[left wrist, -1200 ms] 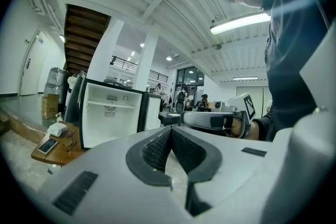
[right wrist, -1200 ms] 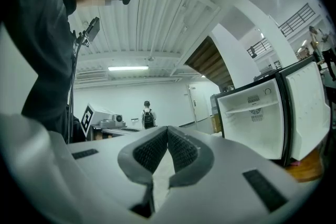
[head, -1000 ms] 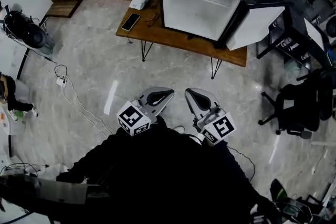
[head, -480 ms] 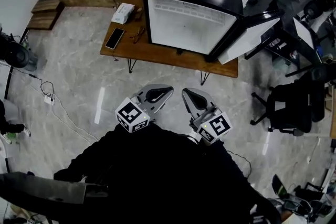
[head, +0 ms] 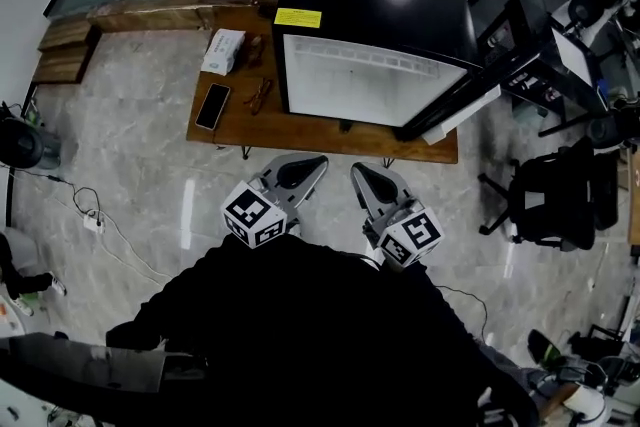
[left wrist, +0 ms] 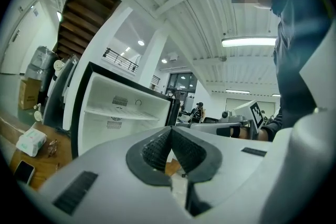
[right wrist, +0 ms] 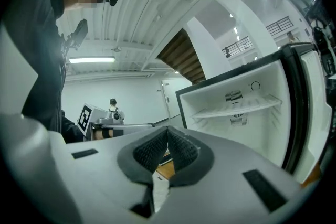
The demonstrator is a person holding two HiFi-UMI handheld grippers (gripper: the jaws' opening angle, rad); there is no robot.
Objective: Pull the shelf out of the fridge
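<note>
Your left claw (head: 316, 161) and right claw (head: 357, 171) are both pressed together on nothing, side by side in front of the fridge (head: 380, 0). It stands open on the bench (head: 232, 131), with the shelf (right wrist: 237, 108) inside it, halfway up.

A black phone (head: 212, 106) lies on the wooden table (head: 300, 128) by its left edge, near the front corner. Glasses (head: 259, 94) lie just right of it, and a white tissue pack (head: 224, 51) sits toward the back-left corner. A black office chair (head: 550, 200) stands beyond the table's right end.
</note>
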